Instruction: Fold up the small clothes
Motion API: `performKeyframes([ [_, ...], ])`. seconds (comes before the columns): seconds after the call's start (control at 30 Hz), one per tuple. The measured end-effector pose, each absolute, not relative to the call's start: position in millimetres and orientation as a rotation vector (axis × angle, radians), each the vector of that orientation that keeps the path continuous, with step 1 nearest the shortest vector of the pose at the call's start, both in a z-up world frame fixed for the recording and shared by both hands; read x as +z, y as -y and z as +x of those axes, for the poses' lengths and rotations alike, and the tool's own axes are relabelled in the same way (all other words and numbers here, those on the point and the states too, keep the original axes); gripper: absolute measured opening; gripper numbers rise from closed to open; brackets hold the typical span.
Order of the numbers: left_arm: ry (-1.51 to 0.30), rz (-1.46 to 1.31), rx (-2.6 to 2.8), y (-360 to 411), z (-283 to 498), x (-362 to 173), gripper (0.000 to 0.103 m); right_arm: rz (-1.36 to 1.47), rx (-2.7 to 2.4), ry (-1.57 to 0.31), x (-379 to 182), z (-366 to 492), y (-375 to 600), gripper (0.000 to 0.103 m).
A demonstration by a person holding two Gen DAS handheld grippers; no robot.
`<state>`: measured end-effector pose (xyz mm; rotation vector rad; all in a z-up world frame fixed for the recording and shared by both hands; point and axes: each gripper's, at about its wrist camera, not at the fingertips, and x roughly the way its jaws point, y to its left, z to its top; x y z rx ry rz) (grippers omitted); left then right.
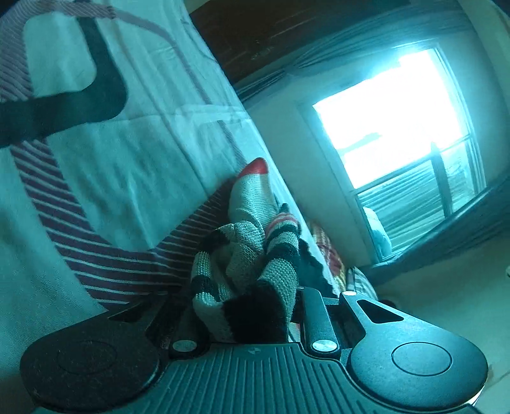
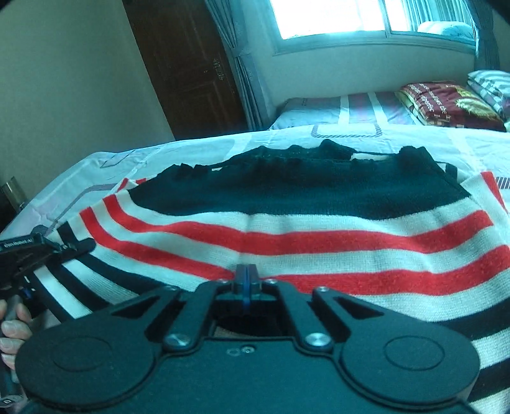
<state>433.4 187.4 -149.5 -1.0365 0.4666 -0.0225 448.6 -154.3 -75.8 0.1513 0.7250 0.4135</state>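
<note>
Left wrist view: the left gripper (image 1: 255, 318) has its jaws nearly closed on a bunched fold of the striped knit sweater (image 1: 251, 251), by the bed's (image 1: 127, 191) edge

Right wrist view: the right gripper (image 2: 246, 276), jaws fully closed, pinches the sweater's near hem; it lies spread across the bed

Left wrist view: sitting low and tilted, looking along its fingers (image 1: 315, 318) across the bed (image 1: 134, 165) toward the window (image 1: 392, 121), pressed very near a bunched striped sweater (image 1: 255, 254).

Right wrist view: looking slightly downward over the bed (image 2: 287, 137) toward door (image 2: 188, 63) and window (image 2: 331, 19), hovering close above the sweater (image 2: 318, 223).

Shared: sweater, bed, window; the left gripper (image 2: 73, 250) is showing at the right view's left edge.
</note>
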Motion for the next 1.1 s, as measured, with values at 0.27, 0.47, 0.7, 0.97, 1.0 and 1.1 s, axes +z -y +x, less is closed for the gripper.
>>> performKeyframes([
  [0.27,-0.363,-0.803,-0.241,-121.2,447.3,-51.5,0.018,0.263,0.400,-0.752,-76.0,455.3,166.7,0.000],
  [0.47,-0.521,-0.535,-0.421,-6.3,480.6,-11.3,0.019,0.532,0.361,-0.663,-43.9,424.9,240.6,0.011],
  [0.7,-0.764,-0.131,-0.476,134.1,491.3,-58.8,0.043,0.747,0.132,-0.537,-29.3,367.6,366.6,0.066],
  [0.97,-0.614,-0.294,-0.546,48.5,442.1,9.6,0.075,0.878,0.357,-0.620,-37.6,365.0,377.7,0.059],
  [1.0,-0.620,-0.286,-0.481,30.5,451.4,6.3,0.075,0.887,0.368,-0.648,-42.1,372.3,374.1,0.059],
  [1.1,-0.688,-0.272,-0.329,-10.4,480.6,-20.2,0.075,0.909,0.355,-0.720,-60.4,387.4,360.4,0.059],
])
